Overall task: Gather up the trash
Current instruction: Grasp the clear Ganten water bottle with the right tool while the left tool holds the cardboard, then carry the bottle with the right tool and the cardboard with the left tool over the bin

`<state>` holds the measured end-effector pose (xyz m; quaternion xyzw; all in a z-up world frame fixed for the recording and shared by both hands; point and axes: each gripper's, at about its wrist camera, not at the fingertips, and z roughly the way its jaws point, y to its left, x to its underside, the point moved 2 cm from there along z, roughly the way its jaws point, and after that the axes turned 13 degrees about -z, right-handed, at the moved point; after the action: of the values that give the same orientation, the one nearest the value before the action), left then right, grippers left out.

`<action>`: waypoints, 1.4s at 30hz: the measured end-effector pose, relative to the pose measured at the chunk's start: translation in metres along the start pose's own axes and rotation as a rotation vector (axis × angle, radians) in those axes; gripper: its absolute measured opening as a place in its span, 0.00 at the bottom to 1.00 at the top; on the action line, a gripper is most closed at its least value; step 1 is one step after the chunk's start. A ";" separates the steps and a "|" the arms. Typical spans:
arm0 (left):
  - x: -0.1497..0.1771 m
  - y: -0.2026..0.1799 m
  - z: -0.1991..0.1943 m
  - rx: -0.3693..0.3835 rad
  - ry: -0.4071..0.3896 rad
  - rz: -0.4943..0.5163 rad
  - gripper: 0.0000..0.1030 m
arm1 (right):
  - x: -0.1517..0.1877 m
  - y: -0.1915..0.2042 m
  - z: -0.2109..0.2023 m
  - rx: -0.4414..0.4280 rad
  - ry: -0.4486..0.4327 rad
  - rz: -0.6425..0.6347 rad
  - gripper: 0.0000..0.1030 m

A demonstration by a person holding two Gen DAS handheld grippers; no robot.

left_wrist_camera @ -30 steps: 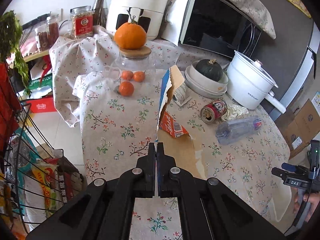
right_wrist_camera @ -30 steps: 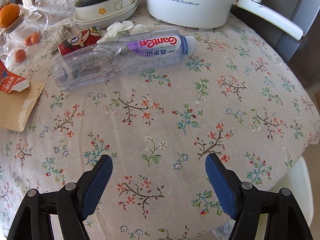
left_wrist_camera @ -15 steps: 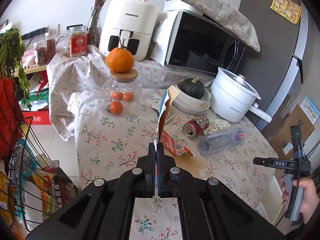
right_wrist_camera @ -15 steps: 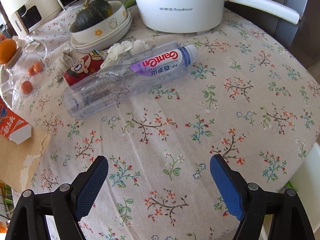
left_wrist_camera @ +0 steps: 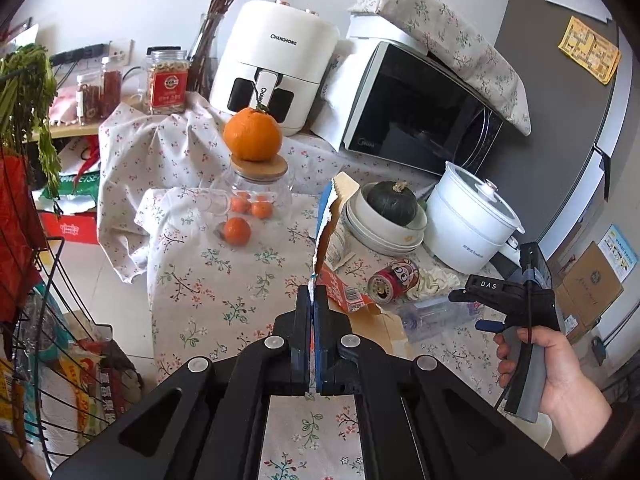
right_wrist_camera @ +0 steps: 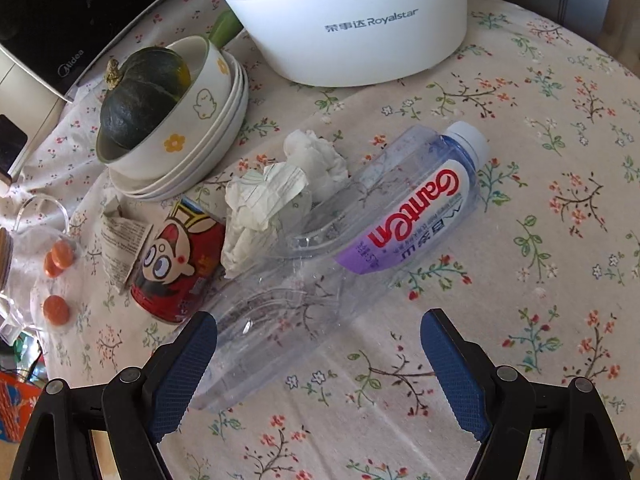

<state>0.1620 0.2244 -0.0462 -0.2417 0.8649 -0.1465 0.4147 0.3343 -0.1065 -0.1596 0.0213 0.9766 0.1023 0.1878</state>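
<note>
Your left gripper [left_wrist_camera: 312, 300] is clamped tight on the torn carton [left_wrist_camera: 334, 224], holding it up over the floral tablecloth [right_wrist_camera: 540, 208]. Your right gripper [right_wrist_camera: 318, 344] has its jaws spread wide, just been opening, hanging over the crushed Ganten bottle [right_wrist_camera: 360, 240], pads not touching it. The red can [right_wrist_camera: 180, 268] and crumpled tissue [right_wrist_camera: 276, 196] lie just beside the bottle.

A dark squash [right_wrist_camera: 140, 96] sits in stacked bowls [right_wrist_camera: 208, 120] beside a white pot [right_wrist_camera: 352, 20].
</note>
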 end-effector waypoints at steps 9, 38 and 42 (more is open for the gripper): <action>-0.001 0.001 0.010 -0.024 0.014 0.008 0.00 | -0.012 -0.006 0.037 0.084 0.070 0.061 0.85; 0.063 -0.093 0.021 0.082 0.127 0.160 0.00 | 0.070 -0.084 -0.086 0.090 -0.028 -0.336 0.63; 0.074 -0.113 0.019 0.112 0.142 0.196 0.00 | 0.081 -0.100 -0.103 0.126 -0.074 -0.378 0.63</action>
<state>0.1703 0.0883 -0.0544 -0.1213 0.9022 -0.1701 0.3775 0.2203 -0.2179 -0.1160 -0.1470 0.9602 0.0033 0.2375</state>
